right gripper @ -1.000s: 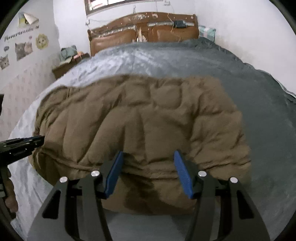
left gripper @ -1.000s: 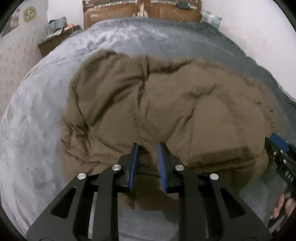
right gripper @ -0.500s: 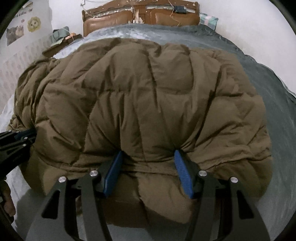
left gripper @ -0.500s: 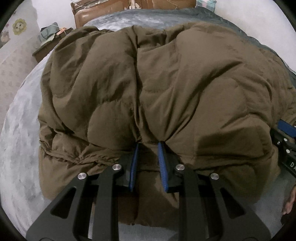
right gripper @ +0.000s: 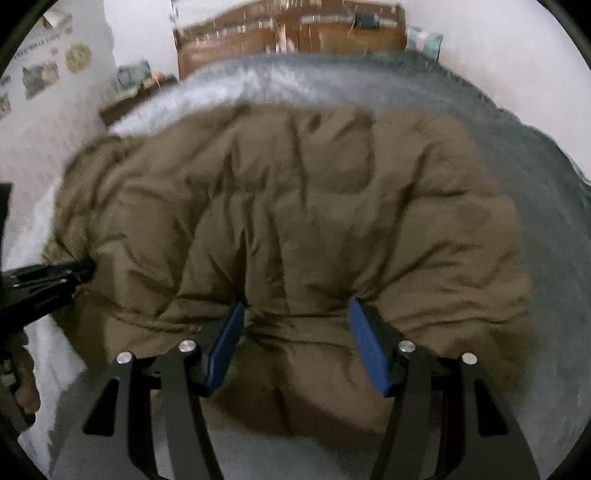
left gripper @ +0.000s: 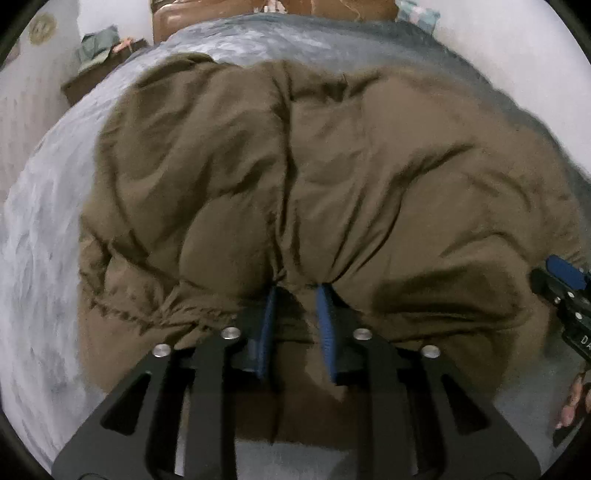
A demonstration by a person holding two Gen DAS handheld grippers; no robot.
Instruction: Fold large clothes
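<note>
Jacket [left gripper: 332, 177] lowered toward bed [left gripper: 40, 229], both jaws clamping its hem.

Jacket [left gripper: 332, 177] spread on bed [left gripper: 44, 229], near edge bunched. Left claw [left gripper: 295, 291] at near hem; right claw [right gripper: 297, 306] further right along hem. Headboard [right gripper: 295, 33] behind bed. Nightstand [right gripper: 136, 96] left of bed.

Your left claw [left gripper: 295, 291] pinches a bunched fold of the brown puffer coat [left gripper: 332, 177], which lies spread across the grey bed [left gripper: 44, 221]. Your right claw [left gripper: 565, 273] meets the coat's hem at the bed's near edge.
</note>
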